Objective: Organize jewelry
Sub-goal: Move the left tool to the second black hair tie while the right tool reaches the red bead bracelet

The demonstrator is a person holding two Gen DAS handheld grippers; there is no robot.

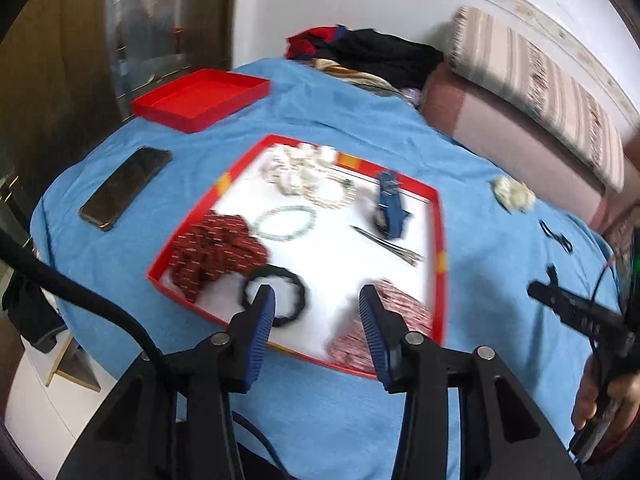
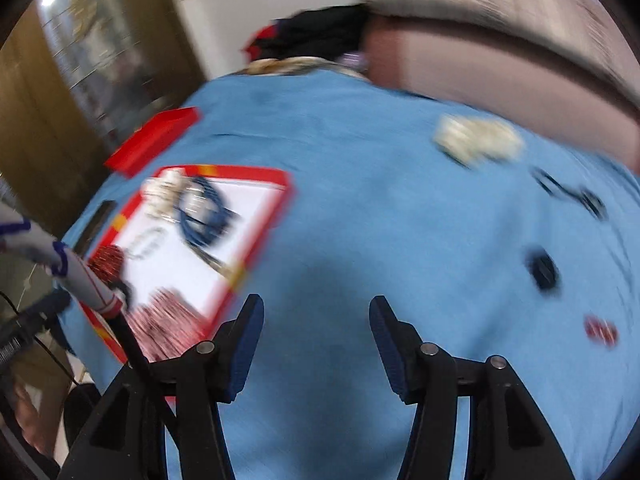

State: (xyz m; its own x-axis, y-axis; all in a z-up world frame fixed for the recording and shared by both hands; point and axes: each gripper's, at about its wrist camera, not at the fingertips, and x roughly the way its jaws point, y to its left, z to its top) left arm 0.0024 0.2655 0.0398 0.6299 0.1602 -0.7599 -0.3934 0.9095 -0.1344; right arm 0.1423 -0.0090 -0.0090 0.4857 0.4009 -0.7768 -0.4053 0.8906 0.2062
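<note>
Matt blue cloth (image 1: 360, 120), glossy phone (image 1: 124, 188)

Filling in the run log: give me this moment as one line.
left gripper: open, over red tray | right gripper: open, over blue cloth | held: nothing | loose: white piece

Bare blue cloth (image 2: 340, 200) (right of red tray (image 2: 276, 200)).

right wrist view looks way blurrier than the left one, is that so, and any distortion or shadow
Yes: in the right wrist view, motion blur smears the red box and the cream piece, with a soft shadow on the blue cloth; the left wrist view is sharper, its green bead bracelet readable; both are fisheye-bent with dark corners.
</note>
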